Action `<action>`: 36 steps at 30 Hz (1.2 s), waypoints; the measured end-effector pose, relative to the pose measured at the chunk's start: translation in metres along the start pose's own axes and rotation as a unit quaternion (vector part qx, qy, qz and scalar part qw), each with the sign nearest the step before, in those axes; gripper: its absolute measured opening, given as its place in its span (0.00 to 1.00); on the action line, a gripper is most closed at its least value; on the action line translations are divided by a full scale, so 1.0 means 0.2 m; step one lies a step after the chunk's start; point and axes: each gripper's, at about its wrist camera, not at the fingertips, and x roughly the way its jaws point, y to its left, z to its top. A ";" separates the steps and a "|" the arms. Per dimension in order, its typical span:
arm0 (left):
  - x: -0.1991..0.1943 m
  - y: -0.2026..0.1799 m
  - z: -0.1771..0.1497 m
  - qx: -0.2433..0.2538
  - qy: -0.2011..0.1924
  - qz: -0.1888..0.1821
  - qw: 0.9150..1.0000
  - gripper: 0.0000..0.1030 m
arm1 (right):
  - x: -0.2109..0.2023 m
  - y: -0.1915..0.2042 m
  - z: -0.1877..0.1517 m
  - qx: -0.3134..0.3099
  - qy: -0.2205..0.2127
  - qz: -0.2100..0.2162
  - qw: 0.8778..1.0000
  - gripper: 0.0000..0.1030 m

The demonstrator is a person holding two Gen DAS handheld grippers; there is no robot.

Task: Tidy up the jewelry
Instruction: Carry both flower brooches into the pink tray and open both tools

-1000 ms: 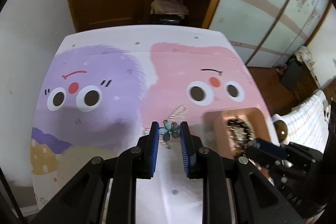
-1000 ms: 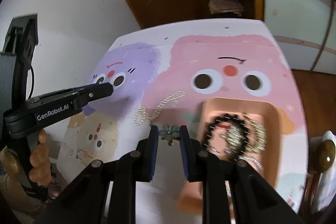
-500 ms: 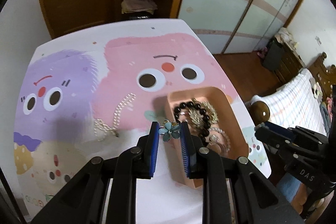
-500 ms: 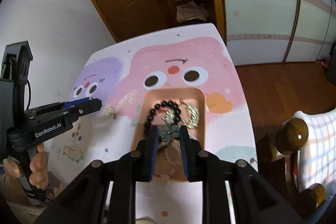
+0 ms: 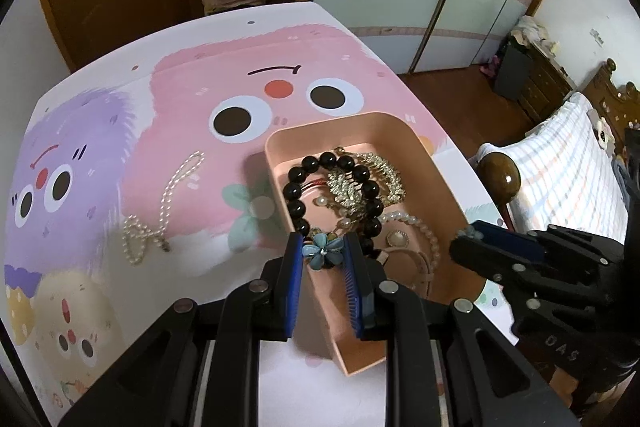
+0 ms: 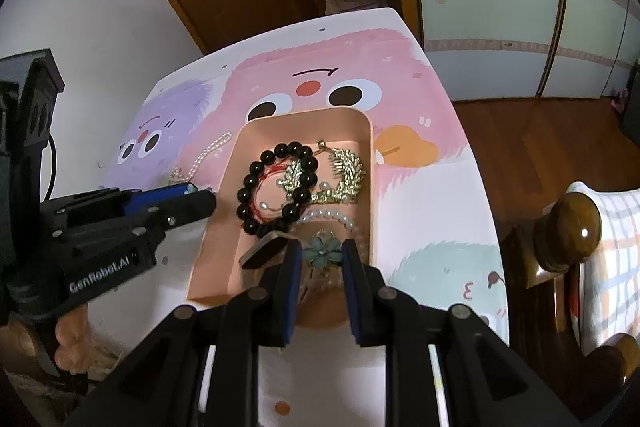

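Note:
A pink tray (image 5: 402, 126) (image 6: 304, 117) sits on the cartoon tablecloth. It holds a black bead bracelet (image 5: 298, 191) (image 6: 256, 169), gold leaf pieces (image 5: 382, 171) (image 6: 346, 167) and pearl strands. My left gripper (image 5: 322, 253) is shut on a blue flower brooch (image 5: 322, 251) above the tray's near left wall. My right gripper (image 6: 320, 255) is shut on a teal flower brooch (image 6: 322, 254) above the tray's near end. A pearl necklace (image 5: 168, 205) lies on the cloth left of the tray.
The table (image 5: 256, 23) ends at its right edge beside a bed with a wooden post (image 5: 500, 179) (image 6: 568, 223). A door and shelves stand behind. In the right wrist view the left gripper (image 6: 188, 201) sits left of the tray.
Both grippers moved right, from the pearl necklace area to over the tray, each keeping its flower brooch. The tray looms larger and closer in both views.

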 end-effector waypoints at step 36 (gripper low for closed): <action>0.11 -0.04 0.01 0.009 0.014 -0.019 1.000 0.17 | 0.13 -0.03 0.00 0.011 -0.005 0.032 0.999 0.23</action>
